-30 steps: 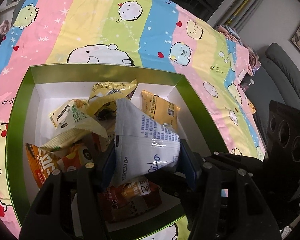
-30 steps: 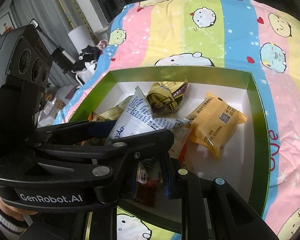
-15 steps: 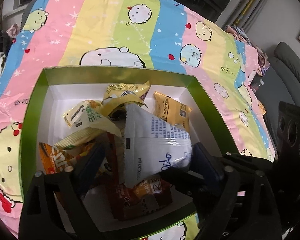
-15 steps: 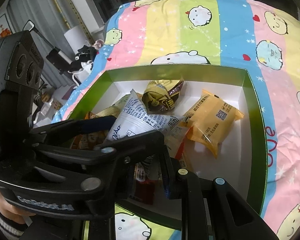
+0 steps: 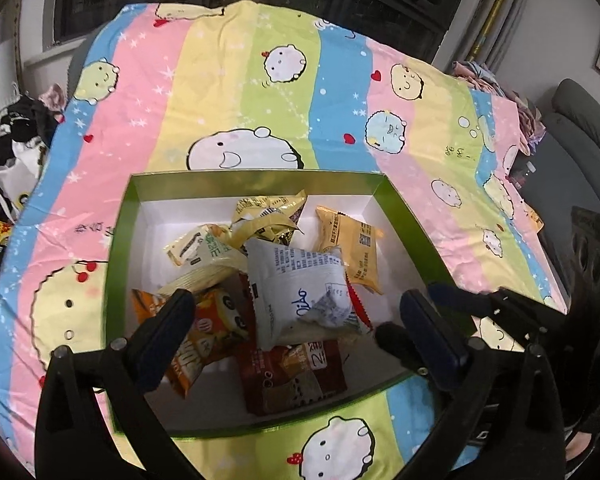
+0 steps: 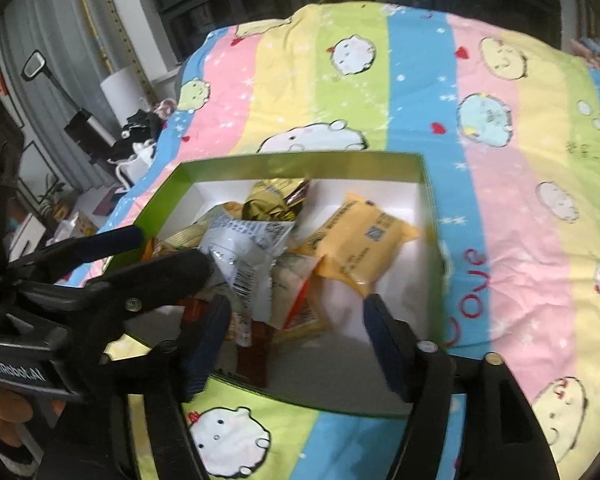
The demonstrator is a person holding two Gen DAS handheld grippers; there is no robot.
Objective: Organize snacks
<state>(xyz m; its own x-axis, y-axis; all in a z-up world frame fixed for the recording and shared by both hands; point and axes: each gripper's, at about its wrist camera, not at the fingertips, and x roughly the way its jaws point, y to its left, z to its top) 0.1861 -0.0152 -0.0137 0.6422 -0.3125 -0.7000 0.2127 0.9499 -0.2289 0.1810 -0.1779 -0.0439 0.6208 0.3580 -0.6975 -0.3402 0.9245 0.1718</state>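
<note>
Left wrist view: both grippers' jaws opening, nothing clamped; left gripper (image 5: 296,316) & right gripper (image 6: 296,320) over green box (image 5: 116,264), white snack pack (image 5: 300,292) lying inside w/ other snacks.

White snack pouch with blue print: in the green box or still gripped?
In the box. The white snack pouch with blue print lies on the other packets inside the green-walled cardboard box; neither tool touches it.

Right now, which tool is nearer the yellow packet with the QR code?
Right. The right tool hangs just before the yellow packet; the left tool sits farther off, by the white packet. Both are opening, snacks between their jaws, ungripped.
</note>
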